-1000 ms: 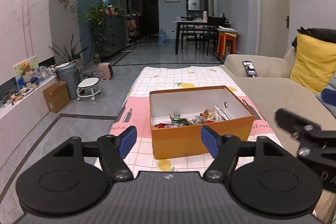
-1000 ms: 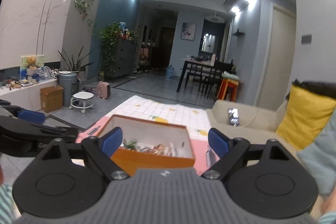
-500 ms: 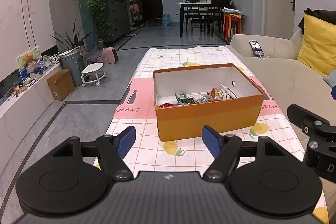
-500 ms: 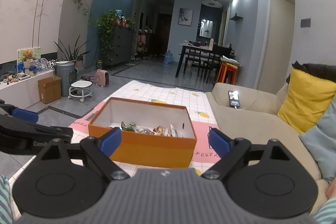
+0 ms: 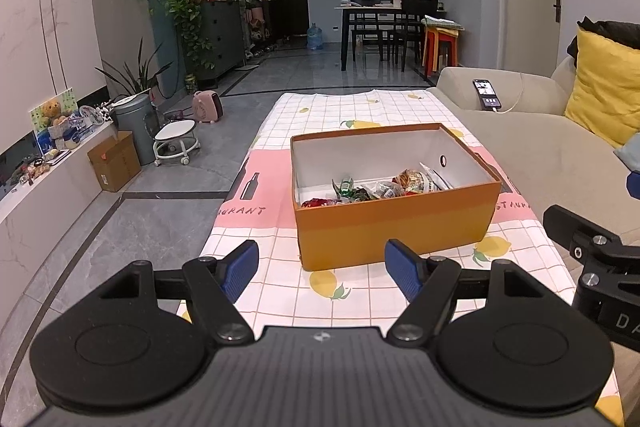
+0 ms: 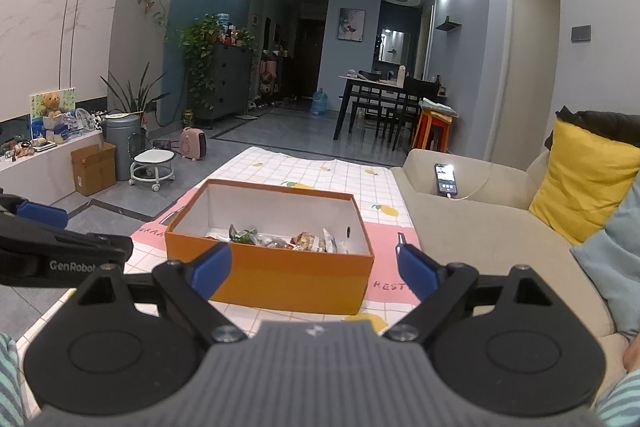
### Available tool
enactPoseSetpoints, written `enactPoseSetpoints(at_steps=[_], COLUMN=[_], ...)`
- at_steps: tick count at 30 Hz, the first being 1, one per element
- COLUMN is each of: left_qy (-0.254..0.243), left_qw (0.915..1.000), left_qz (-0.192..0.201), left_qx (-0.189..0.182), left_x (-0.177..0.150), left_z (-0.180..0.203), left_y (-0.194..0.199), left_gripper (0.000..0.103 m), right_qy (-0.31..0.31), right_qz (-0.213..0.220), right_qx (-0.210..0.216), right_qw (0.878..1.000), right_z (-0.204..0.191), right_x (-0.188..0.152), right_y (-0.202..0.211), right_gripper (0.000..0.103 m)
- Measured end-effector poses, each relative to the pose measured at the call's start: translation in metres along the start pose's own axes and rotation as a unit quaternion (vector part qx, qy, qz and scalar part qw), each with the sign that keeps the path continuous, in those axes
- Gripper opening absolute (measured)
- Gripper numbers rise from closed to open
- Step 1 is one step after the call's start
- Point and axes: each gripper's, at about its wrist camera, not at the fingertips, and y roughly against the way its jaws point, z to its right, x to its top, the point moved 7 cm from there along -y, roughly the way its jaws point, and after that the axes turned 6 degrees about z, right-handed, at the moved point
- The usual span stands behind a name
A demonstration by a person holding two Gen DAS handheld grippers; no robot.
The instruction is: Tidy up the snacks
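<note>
An orange cardboard box (image 5: 396, 231) (image 6: 280, 279) stands open on a low table under a pink-and-white checked cloth (image 5: 360, 115). Several wrapped snacks (image 5: 380, 187) (image 6: 280, 238) lie heaped at its near end. My left gripper (image 5: 323, 269) hovers open just short of the box's near wall, nothing between its blue pads. My right gripper (image 6: 312, 269) is open too, a little above and in front of the box, also with nothing in it. Each gripper shows at the edge of the other's view.
A beige sofa (image 5: 560, 155) runs along the table's right side with a yellow cushion (image 5: 604, 87) and a charging phone (image 5: 487, 94) on its arm. Left of the table are grey floor, a small wheeled stool (image 5: 176, 143), a bin and a cardboard carton (image 5: 114, 161).
Both views have tipped downward, so the box sits higher in frame and more of the cloth in front of it shows. Both grippers stay open.
</note>
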Motion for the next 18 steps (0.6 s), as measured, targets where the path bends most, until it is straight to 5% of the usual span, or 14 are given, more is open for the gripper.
enactPoseSetpoints(at_steps=[18], left_qy=[0.004], left_qw=[1.0], left_qz=[-0.002], left_qx=[-0.001], left_x=[0.0004], left_z=[-0.0027], left_y=[-0.0001], left_gripper=[0.084], right_qy=[0.001], right_qz=[-0.005], right_qx=[0.001], right_qw=[1.0], right_z=[0.002], right_x=[0.0031], right_y=[0.0018], right_gripper=[0.088])
